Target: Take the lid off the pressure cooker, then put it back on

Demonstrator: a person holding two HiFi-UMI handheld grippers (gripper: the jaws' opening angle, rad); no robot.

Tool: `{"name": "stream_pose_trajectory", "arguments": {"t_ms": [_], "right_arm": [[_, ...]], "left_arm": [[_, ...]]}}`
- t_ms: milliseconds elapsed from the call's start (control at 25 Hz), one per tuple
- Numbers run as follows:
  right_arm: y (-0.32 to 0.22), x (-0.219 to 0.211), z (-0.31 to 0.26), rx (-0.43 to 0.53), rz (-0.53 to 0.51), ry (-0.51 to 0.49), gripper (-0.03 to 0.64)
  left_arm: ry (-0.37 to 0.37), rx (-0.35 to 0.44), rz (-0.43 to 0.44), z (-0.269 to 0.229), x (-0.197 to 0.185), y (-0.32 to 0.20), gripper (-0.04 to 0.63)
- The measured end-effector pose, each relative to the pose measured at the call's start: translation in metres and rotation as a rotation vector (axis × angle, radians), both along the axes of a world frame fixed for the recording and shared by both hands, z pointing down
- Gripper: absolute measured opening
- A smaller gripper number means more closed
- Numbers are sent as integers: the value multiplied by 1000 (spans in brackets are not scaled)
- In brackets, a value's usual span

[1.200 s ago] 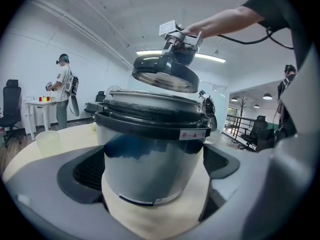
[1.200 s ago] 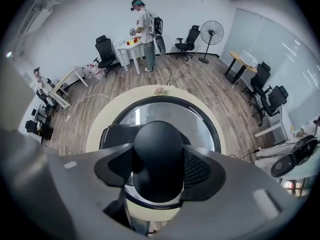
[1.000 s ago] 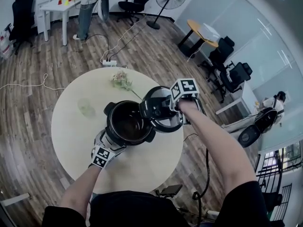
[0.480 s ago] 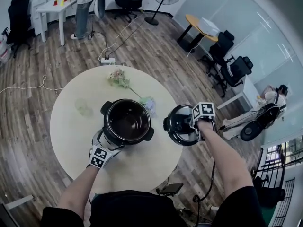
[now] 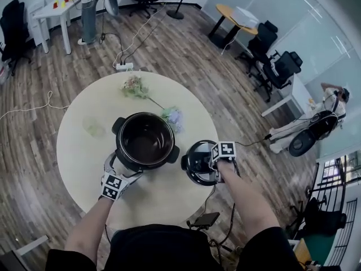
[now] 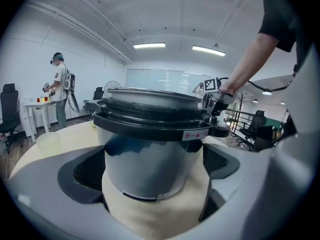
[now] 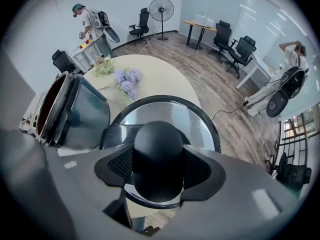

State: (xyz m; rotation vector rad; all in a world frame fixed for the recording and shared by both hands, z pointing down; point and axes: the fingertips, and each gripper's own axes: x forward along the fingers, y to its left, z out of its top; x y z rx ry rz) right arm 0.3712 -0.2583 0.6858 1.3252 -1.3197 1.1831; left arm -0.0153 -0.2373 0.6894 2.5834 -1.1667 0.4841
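Right gripper (image 7: pixel 159 166) holds lid (image 7: pixel 186 118) at table (image 5: pixel 79 151) edge, possibly overhanging, beside cooker (image 5: pixel 144 141).

- Pressure cooker (image 6: pixel 150 149) rim, just above the left gripper (image 6: pixel 155 194): small white label with red characters and a triangle, too small to read.
- Cube on the right gripper (image 5: pixel 204 164): black-and-white square marker, no lettering.

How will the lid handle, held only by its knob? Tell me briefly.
Likely stiff: the lid looks like metal with a thick rim. Probably heavy for its size, so it may tilt when carried by the single knob the right gripper clamps. The smooth rounded knob could slip.
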Motion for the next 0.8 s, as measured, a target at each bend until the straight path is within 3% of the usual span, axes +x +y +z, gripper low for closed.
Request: {"name": "stream_pose_trajectory", "arguments": {"t_ms": [320,800], "right_arm": [[7,-25,54,-1,-61,-20,285],[16,-47,98,-23,-47,-19,285]], "left_arm": [[-16,-13,10,-1,4,-3,588],[-56,-38,21,8,4,2,588]]}}
